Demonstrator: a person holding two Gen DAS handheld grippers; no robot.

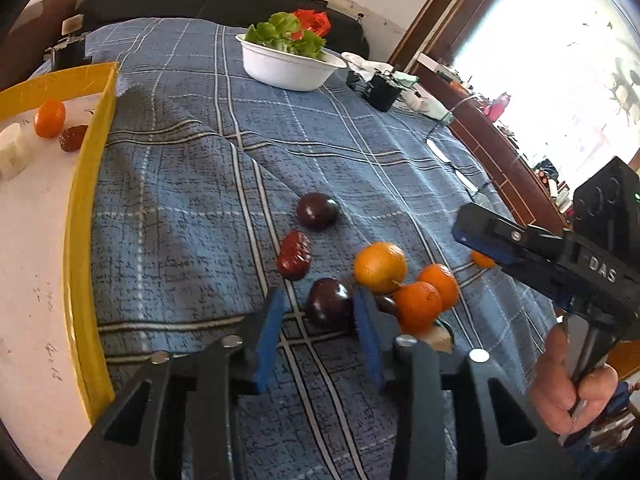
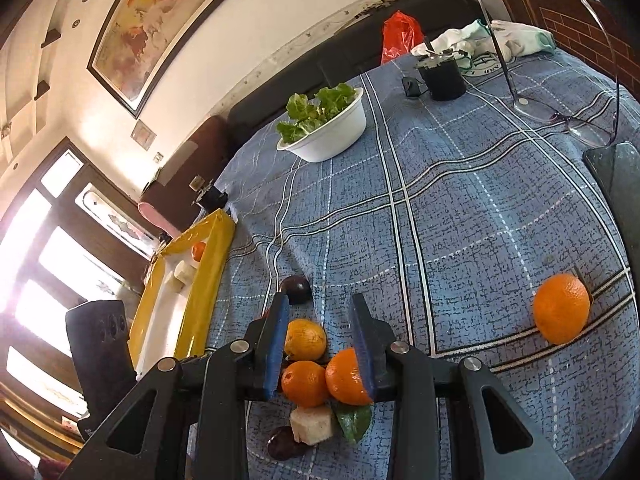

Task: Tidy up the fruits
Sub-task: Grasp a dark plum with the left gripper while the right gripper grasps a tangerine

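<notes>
Loose fruit lies clustered on the blue plaid tablecloth (image 1: 192, 184). In the left wrist view, a dark plum (image 1: 329, 303) sits between the tips of the left gripper (image 1: 318, 320), whose blue-padded fingers stand apart with a gap on the left side; contact on the right cannot be told. At 11 o'clock from that plum lies a red date (image 1: 294, 255), and at 12 o'clock beyond it a second plum (image 1: 317, 210). At 2 o'clock sits a yellow-orange citrus (image 1: 380, 267), with two tangerines (image 1: 428, 300) just beside it at 3 o'clock.

The yellow-rimmed tray (image 1: 90, 184) at 9 o'clock holds a small tangerine (image 1: 49, 118), a date (image 1: 73, 138) and a white chunk (image 1: 12, 151).

In the right wrist view, the right gripper (image 2: 322, 344) hovers with fingers apart over the same citrus cluster. A lone orange (image 2: 561, 308) lies well apart at 3 o'clock. A white bowl of lettuce (image 2: 326, 128) stands at 12 o'clock.
</notes>
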